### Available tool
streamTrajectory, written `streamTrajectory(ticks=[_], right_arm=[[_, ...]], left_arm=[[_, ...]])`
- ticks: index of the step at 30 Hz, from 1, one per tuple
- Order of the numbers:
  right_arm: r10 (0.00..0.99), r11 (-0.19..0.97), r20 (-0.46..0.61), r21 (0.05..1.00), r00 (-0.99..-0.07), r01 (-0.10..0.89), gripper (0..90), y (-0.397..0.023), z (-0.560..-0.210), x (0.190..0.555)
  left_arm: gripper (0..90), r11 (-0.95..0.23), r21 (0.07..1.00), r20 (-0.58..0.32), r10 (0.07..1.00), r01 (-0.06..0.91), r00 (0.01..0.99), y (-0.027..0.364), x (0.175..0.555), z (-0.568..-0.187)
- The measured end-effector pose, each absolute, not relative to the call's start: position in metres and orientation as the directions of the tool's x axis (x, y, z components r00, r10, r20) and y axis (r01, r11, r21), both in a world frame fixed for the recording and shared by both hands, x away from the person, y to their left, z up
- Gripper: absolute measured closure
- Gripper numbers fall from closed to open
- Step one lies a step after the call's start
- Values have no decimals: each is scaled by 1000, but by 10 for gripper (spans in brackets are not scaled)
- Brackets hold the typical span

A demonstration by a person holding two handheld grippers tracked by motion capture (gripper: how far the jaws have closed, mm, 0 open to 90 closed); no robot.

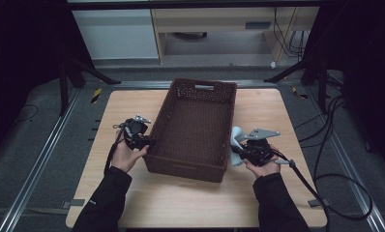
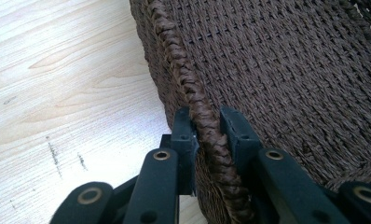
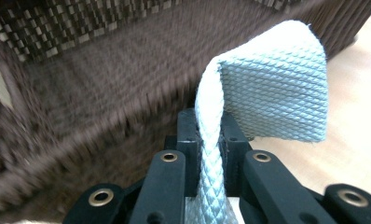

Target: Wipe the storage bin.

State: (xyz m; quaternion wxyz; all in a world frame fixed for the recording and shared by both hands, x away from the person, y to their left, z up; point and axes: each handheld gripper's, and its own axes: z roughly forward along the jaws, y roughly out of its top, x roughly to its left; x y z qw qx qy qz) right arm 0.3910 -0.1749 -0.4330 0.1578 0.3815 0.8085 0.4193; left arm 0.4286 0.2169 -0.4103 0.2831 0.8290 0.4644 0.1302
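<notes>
Two grips are set at this moment. The left hand-held gripper (image 1: 143,141) is clenched on the braided rim of the brown woven basket (image 1: 196,126), near its front-left corner, steadying it on the wooden counter (image 1: 258,193). The right hand-held gripper (image 1: 239,149) grasps a folded pale-blue textured cloth (image 3: 272,98), which stands up between the jaws and droops over, just outside the basket's right wall. Judging by this, the step in hand is loading the cloth into the basket. Next, the right hand likely needs to lift over the rim, move above the bare basket floor and release, while the left keeps the basket from sliding.
</notes>
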Motion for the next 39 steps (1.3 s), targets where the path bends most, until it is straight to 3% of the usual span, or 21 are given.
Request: streamTrajectory(ticks=[8,19,32,39], right_arm=[[745,393,109,725,-658,566,828,-167,-466,393],[740,334,67,827,-669,453,828,-175,-424,380],[729,411,99,728,-677,549,828,-166,-464,370],[733,348,97,797,-674,494,828,-172,-438,361]], left_arm=[[755,-405,597,-49,843,693,535,219,431,-411],[749,-402,598,-47,846,693,531,218,434,-411],[720,-398,601,-42,851,693,524,219,434,-411],[704,-396,597,-37,855,697,517,218,433,-411]])
